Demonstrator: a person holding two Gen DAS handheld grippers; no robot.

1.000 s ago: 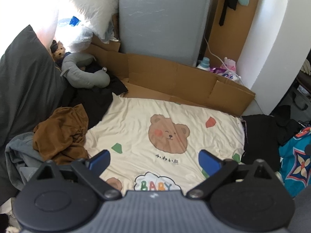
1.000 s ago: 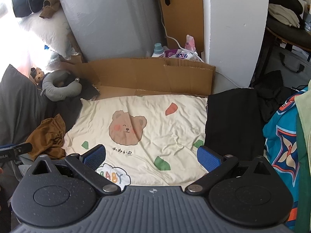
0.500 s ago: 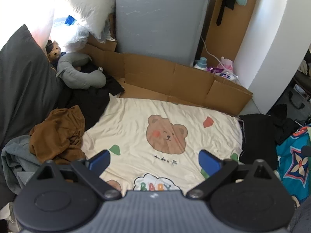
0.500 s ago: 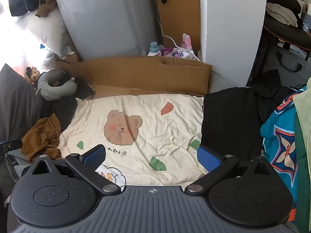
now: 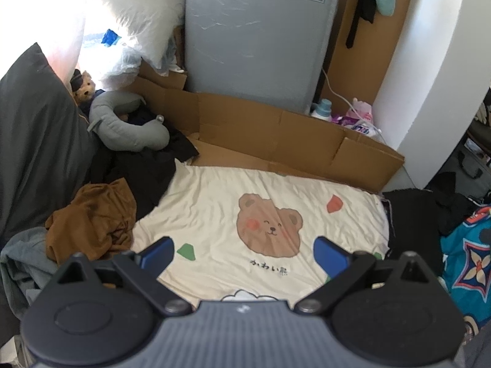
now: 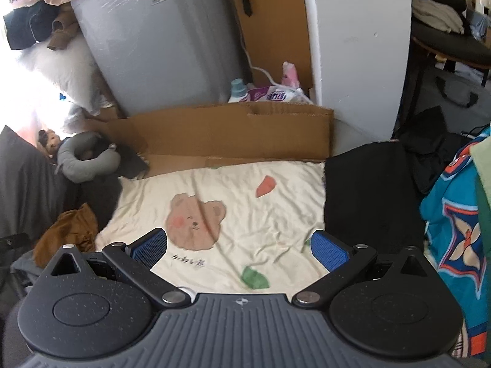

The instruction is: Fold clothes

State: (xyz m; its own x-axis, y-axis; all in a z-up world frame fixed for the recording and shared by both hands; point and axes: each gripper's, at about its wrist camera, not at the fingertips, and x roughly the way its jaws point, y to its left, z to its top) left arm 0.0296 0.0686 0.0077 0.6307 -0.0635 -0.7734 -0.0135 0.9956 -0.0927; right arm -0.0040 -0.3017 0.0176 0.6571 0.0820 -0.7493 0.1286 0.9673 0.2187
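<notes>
A cream blanket with a bear print (image 5: 233, 202) (image 6: 233, 196) lies spread flat on the floor. At its left edge sits a crumpled brown garment (image 5: 92, 220) (image 6: 70, 230), with black clothes (image 5: 144, 168) behind it and a grey garment (image 5: 21, 257) in front. A black garment (image 6: 365, 196) (image 5: 414, 214) lies flat along the blanket's right edge. My left gripper (image 5: 244, 253) hovers open above the blanket's near part, holding nothing. My right gripper (image 6: 239, 247) is open too, over the blanket's near right part, and it is empty.
A low cardboard wall (image 5: 276, 135) (image 6: 230, 128) borders the blanket's far side, with a grey wrapped appliance (image 5: 257, 30) behind it. A grey neck pillow (image 5: 129, 128) and a dark cushion (image 5: 36, 128) lie at the left. A teal patterned cloth (image 6: 454, 230) sits at the right, beside a white pillar (image 6: 356, 46).
Both grippers have shifted to the left and slightly forward; the scene slides right and down in the views. The jaws stay open and no cloth has moved.
</notes>
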